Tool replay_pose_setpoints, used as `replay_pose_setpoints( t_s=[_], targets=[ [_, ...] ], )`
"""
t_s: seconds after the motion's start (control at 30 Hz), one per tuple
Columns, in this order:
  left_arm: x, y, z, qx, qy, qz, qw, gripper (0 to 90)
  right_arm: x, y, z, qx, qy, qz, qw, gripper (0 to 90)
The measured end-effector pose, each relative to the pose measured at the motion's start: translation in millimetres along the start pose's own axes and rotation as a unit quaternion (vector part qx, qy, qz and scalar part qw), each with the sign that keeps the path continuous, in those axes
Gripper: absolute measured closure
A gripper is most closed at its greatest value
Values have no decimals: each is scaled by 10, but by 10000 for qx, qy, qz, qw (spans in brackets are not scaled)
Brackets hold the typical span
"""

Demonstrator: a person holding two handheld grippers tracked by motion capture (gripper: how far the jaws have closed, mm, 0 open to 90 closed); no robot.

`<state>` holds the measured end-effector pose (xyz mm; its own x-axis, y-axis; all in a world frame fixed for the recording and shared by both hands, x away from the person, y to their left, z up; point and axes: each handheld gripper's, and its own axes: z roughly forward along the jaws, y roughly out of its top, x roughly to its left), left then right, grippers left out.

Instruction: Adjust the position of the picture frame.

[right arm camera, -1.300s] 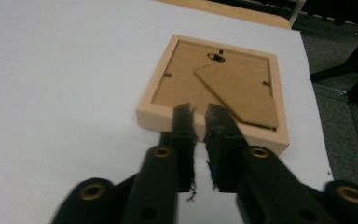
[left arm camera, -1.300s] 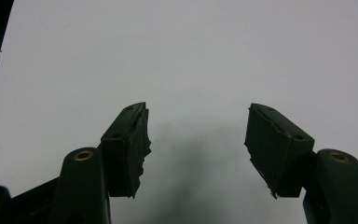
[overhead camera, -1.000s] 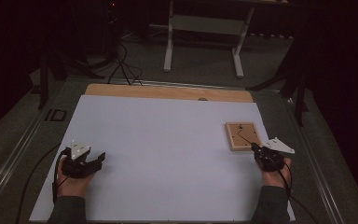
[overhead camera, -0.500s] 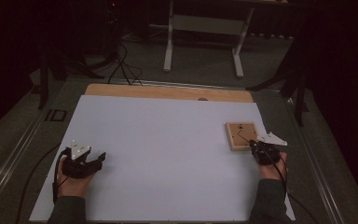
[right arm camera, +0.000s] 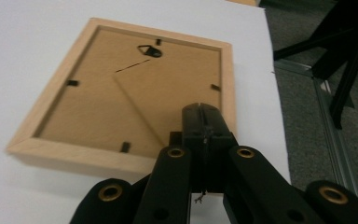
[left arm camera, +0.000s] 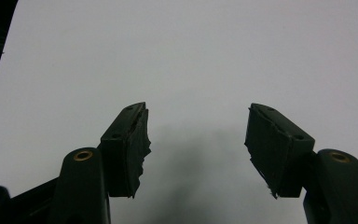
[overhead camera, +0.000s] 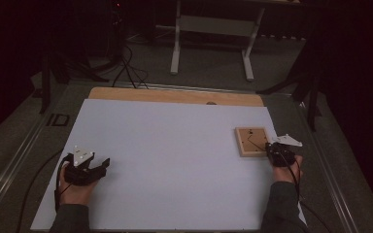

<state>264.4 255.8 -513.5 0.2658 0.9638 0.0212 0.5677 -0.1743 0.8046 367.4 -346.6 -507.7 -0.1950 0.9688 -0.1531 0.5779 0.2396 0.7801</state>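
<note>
Wooden table (overhead camera: 175, 95) under a white sheet (overhead camera: 175, 155). Lay face down on the sheet near its right edge: a wooden picture frame (overhead camera: 250, 141), back upward.

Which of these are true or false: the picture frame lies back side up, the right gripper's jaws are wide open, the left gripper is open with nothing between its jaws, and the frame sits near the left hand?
1. The picture frame lies back side up on the white sheet. True.
2. The right gripper has its jaws wide open. False: they are shut together, at the frame's near edge.
3. The left gripper is open with nothing between its jaws. True.
4. The frame sits near the left hand. False: it lies by the right gripper, far from the left one.
</note>
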Motion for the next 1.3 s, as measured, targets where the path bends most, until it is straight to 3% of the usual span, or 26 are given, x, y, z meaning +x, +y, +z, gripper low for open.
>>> replay_pose_setpoints(
  t_s=[0.2,0.33,0.53,0.87,1.3],
  targets=[
    [-6,1,0,-1,3,20,10000,389,-123,-2,66,-43,-34,269,9996,898],
    [-8,2,4,-9,9,10,10000,389,-171,40,97,-22,-23,322,9995,899],
    [-1,3,-6,-5,12,4,10000,389,-149,208,155,15,-28,46,10000,898],
    [3,1,-8,-27,12,-12,10000,389,-186,210,294,261,104,160,9995,898],
    [10,1,-8,-17,-12,-31,10000,390,-155,207,277,419,245,-49,9988,900]
  ],
)
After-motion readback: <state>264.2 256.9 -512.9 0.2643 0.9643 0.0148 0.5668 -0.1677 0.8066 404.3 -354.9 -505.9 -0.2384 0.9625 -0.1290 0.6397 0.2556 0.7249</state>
